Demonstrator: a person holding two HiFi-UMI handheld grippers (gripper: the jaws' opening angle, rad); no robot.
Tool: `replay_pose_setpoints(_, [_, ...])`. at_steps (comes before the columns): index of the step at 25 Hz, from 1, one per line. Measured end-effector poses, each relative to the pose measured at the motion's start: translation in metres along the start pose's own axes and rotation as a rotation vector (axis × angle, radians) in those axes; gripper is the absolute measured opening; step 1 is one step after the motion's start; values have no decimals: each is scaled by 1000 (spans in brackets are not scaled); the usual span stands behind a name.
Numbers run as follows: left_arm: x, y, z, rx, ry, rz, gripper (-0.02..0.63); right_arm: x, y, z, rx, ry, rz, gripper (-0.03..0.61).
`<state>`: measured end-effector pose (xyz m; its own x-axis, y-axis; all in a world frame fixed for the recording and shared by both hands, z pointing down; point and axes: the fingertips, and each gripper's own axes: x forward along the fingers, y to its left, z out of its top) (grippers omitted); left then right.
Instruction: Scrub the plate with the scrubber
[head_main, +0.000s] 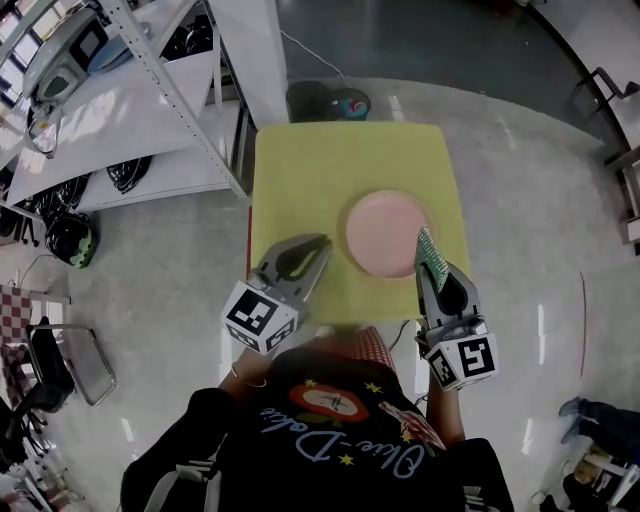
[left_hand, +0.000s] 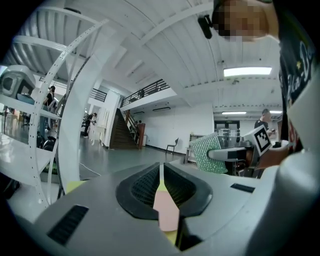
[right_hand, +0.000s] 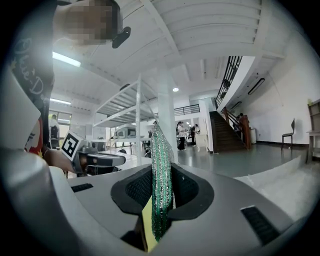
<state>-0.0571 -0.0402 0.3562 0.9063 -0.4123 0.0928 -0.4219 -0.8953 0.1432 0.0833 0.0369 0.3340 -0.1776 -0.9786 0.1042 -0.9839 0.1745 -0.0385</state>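
A round pink plate (head_main: 385, 232) lies on the yellow table (head_main: 300, 170), right of centre. My left gripper (head_main: 318, 246) hovers just left of the plate, its jaws shut with nothing held; in the left gripper view (left_hand: 161, 169) a sliver of the pink plate (left_hand: 165, 209) shows through the slit between them. My right gripper (head_main: 436, 272) is at the plate's right rim, shut on a green glittery scrubber (head_main: 430, 250) that stands on edge. The scrubber (right_hand: 161, 175) rises out of the right gripper (right_hand: 162, 176) in its own view, and the scrubber (left_hand: 208, 152) also shows in the left gripper view.
A white shelving rack (head_main: 130, 120) stands left of the table, with a white column (head_main: 250, 50) beside it. A dark bin (head_main: 328, 102) sits on the floor beyond the table's far edge. A metal chair (head_main: 70, 360) is at the lower left.
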Motion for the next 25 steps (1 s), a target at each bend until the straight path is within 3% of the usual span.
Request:
replay_pose_setpoints(6, [31, 15, -8, -40, 19, 59, 3, 30, -39, -15, -12, 60, 49, 64])
replay_pose_setpoints(14, [78, 47, -44, -91, 77, 156, 4, 91, -75, -52, -68, 187, 185, 63])
replay_pose_setpoints(23, [112, 73, -107, -169, 179, 244, 5, 150, -87, -128, -249, 391, 357, 63])
replay_pose_setpoints(24, [114, 75, -115, -189, 197, 246, 28, 155, -85, -138, -277, 420, 380, 63])
replay_pose_setpoints(25, [117, 76, -122, -211, 214, 244, 92, 159, -84, -148, -305, 448, 400, 64])
